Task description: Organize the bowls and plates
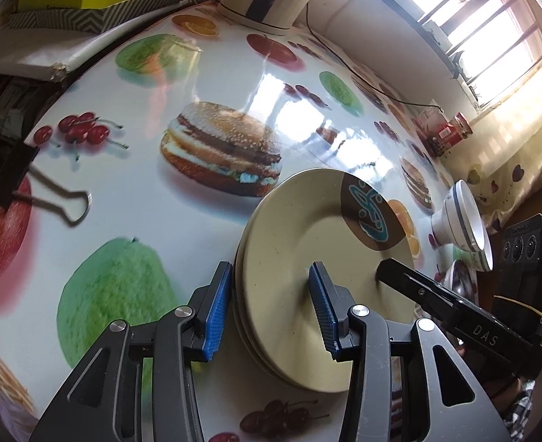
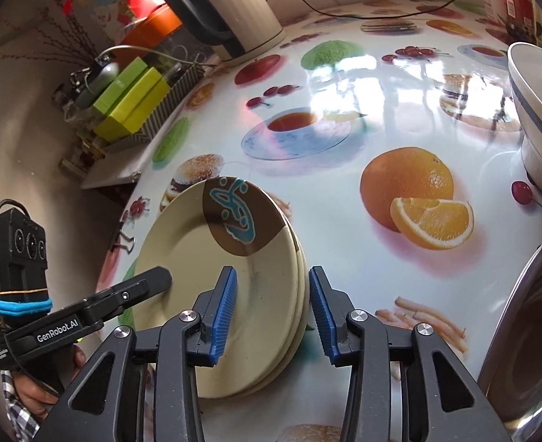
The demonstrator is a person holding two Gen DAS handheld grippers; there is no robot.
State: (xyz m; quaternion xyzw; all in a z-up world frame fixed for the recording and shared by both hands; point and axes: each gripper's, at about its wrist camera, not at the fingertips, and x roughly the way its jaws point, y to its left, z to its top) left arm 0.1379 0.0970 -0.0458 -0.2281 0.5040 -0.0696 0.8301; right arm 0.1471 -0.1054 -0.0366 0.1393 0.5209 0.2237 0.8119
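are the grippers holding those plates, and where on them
Both straddle the stack of cream plates: left gripper over its left rim, right gripper over its right rim. Gaps show beside the pads, so neither visibly clamps it.

Cream plates (image 1: pixel 300 243) carry a brown disc with a teal squiggle. The counter (image 1: pixel 130 191) is glossy white, printed with burgers, cherries, green fruit, oranges and teacups. The bowls (image 2: pixel 536 118) are white with a grey-blue band. Both grippers are black with ribbed blue pads (image 2: pixel 226 313). Lime boxes (image 2: pixel 134 103) sit in a zigzag-striped tray (image 2: pixel 167 110). The kettle (image 2: pixel 241 11) is cream with black trim.
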